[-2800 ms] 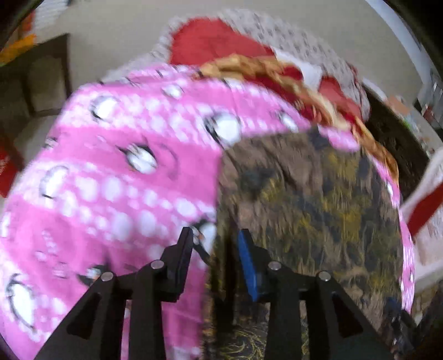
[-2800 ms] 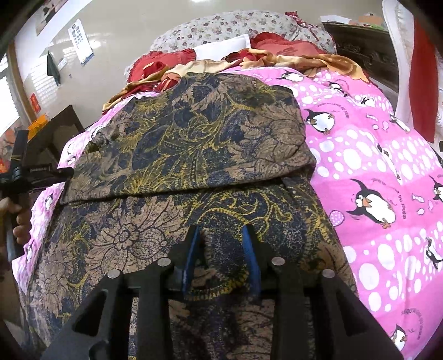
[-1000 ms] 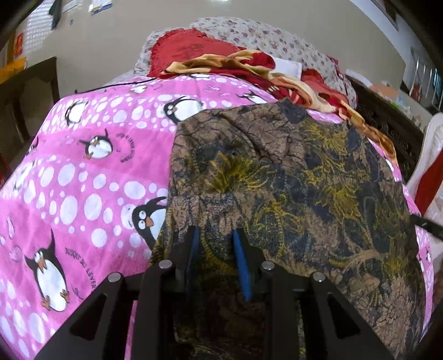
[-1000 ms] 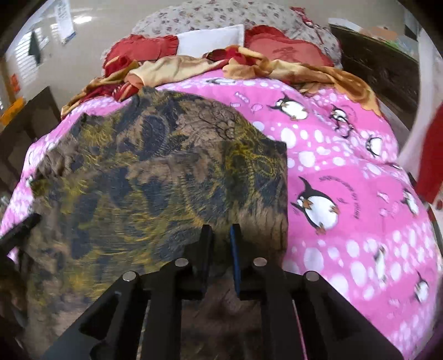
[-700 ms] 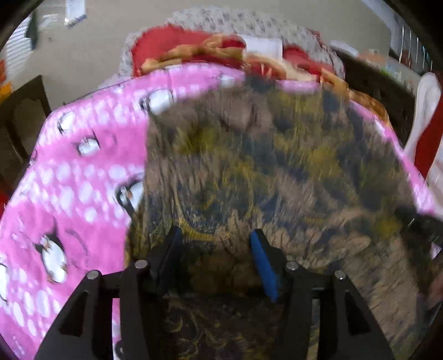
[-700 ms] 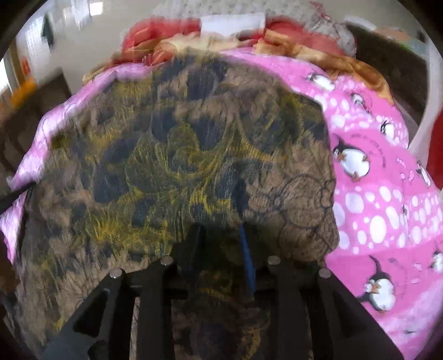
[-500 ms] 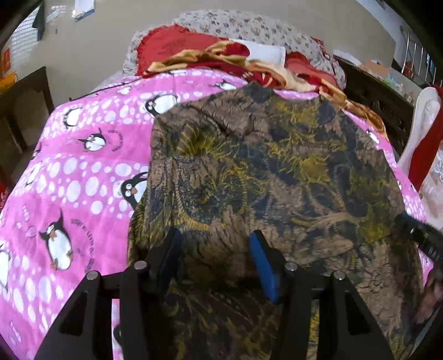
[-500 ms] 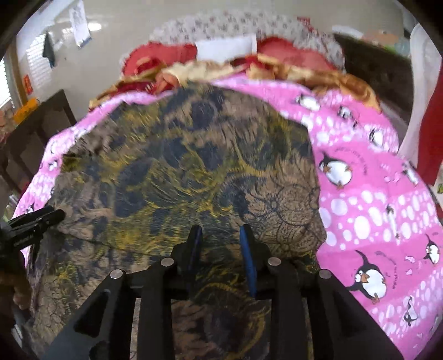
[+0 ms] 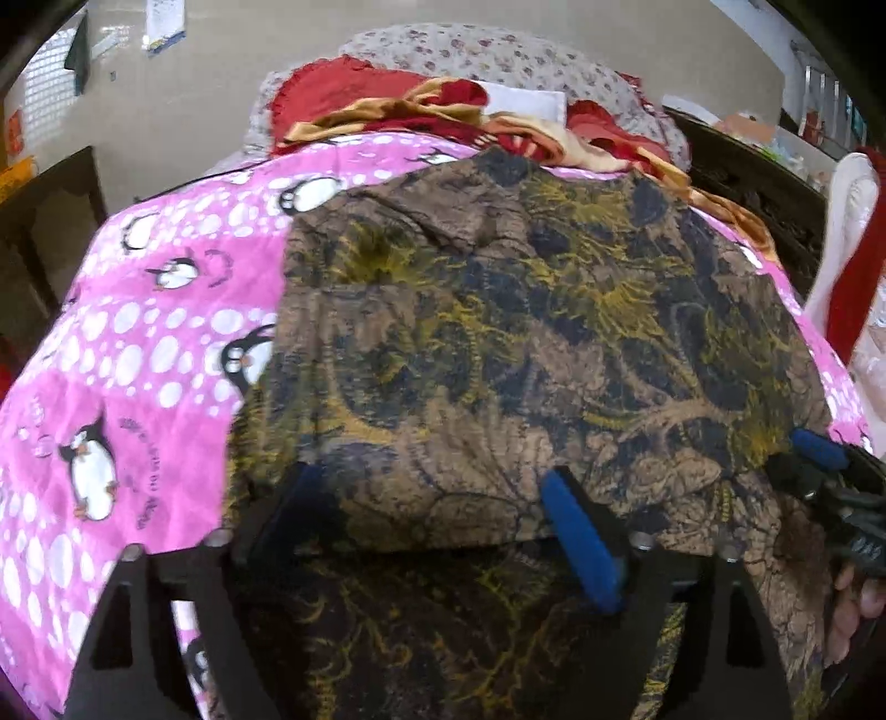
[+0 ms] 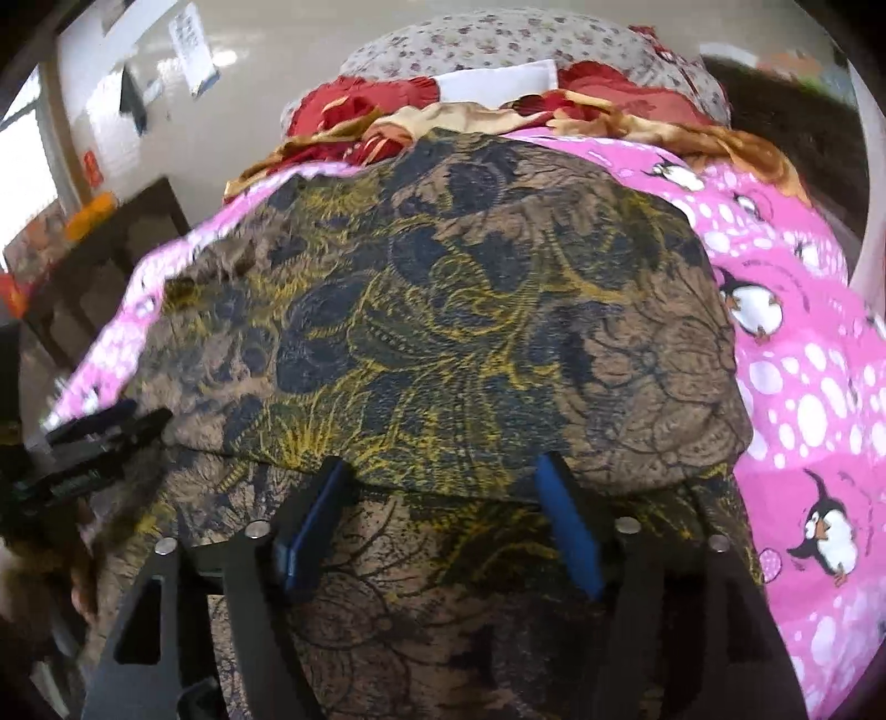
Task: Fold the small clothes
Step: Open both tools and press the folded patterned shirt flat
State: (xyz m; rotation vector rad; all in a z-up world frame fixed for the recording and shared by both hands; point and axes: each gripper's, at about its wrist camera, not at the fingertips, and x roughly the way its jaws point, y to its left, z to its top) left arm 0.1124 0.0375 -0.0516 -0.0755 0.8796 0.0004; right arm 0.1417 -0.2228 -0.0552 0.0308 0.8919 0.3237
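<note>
A brown garment with dark blue and yellow floral print lies on the pink penguin blanket, its near part folded over so the fold edge runs just in front of both grippers. My left gripper is open and empty, its jaws wide apart over the fold edge. My right gripper is open and empty too, over the same garment. The right gripper also shows at the right edge of the left wrist view, and the left gripper at the left edge of the right wrist view.
A heap of red and gold cloth and a flowered pillow lie at the head of the bed. Dark wooden furniture stands left of the bed. A white and red item stands at the right.
Both grippers let go of the garment and opened wide after laying the folded part down. They have drawn back slightly toward the near edge.
</note>
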